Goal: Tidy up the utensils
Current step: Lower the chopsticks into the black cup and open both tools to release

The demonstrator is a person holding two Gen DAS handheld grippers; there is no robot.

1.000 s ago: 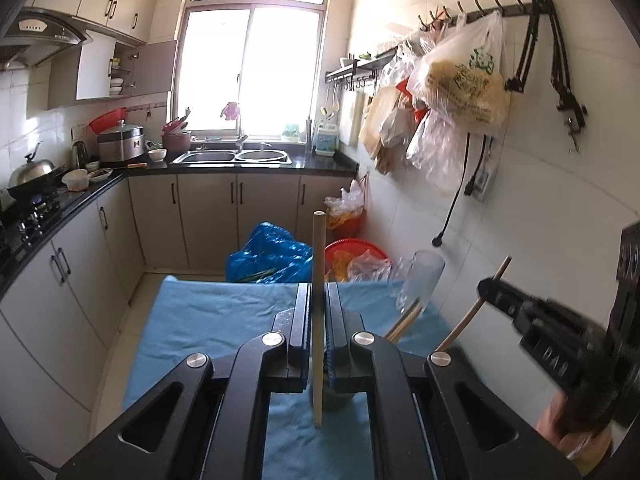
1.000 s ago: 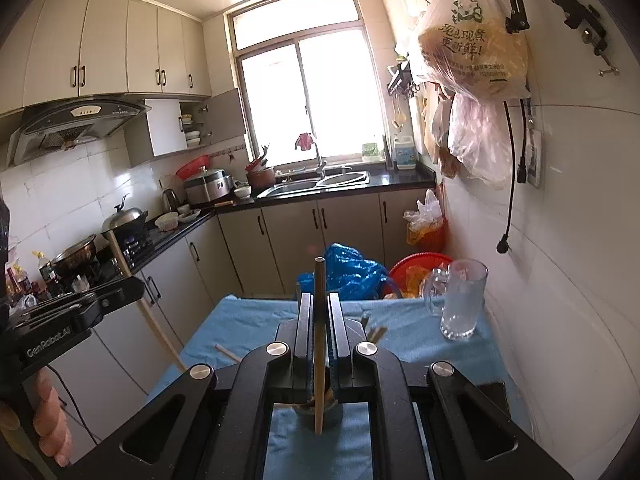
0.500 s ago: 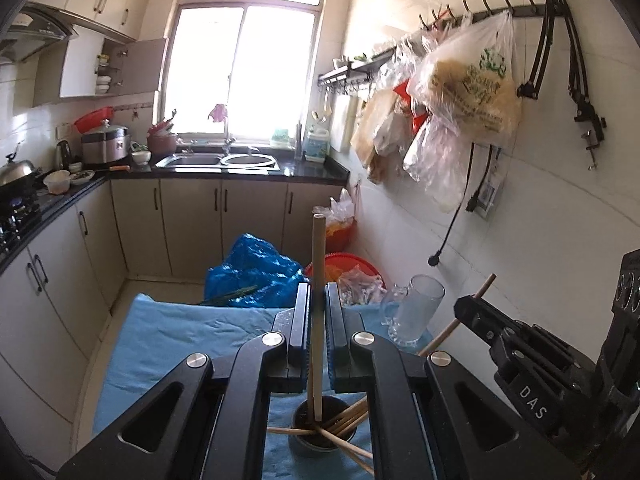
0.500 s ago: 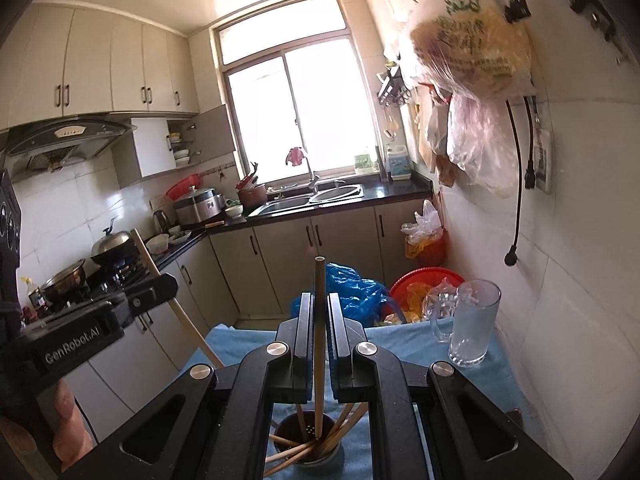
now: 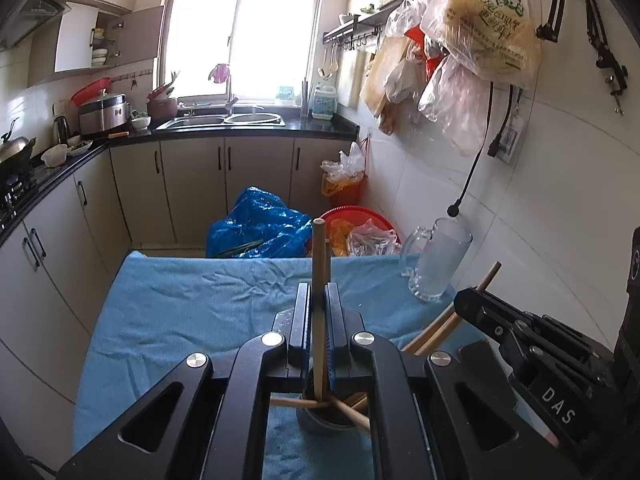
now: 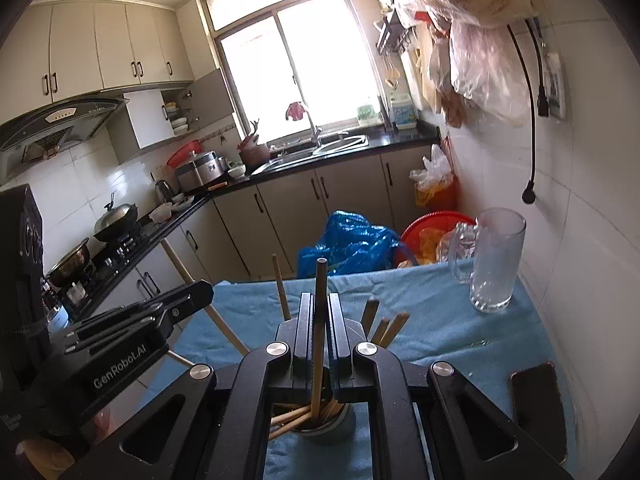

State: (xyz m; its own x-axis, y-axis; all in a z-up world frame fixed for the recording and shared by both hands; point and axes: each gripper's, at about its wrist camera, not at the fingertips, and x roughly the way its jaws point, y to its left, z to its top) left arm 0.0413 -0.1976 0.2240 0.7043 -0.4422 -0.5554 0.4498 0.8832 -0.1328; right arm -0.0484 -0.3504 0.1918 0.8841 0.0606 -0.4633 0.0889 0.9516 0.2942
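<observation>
My left gripper [image 5: 319, 292] is shut on a wooden chopstick [image 5: 319, 264] held upright, its lower end inside a dark round holder [image 5: 328, 416] on the blue cloth. My right gripper [image 6: 319, 300] is shut on another wooden chopstick [image 6: 320, 280], also upright with its lower end in the same holder [image 6: 324, 424]. Several more chopsticks [image 6: 384, 326] lean in the holder. The right gripper also shows at the right of the left wrist view [image 5: 464, 300], and the left gripper shows at the left of the right wrist view [image 6: 200, 290].
A glass mug [image 6: 494, 260] stands on the blue cloth [image 5: 192, 312] at the far right by the tiled wall. A dark phone [image 6: 536, 396] lies near the cloth's right edge. Beyond the table are a blue bag [image 5: 260, 228], a red basin [image 5: 356, 220] and cabinets.
Both grippers have come down over the holder, and the ends of both chopsticks have gone into it. Both jaws stayed shut on their chopsticks.
</observation>
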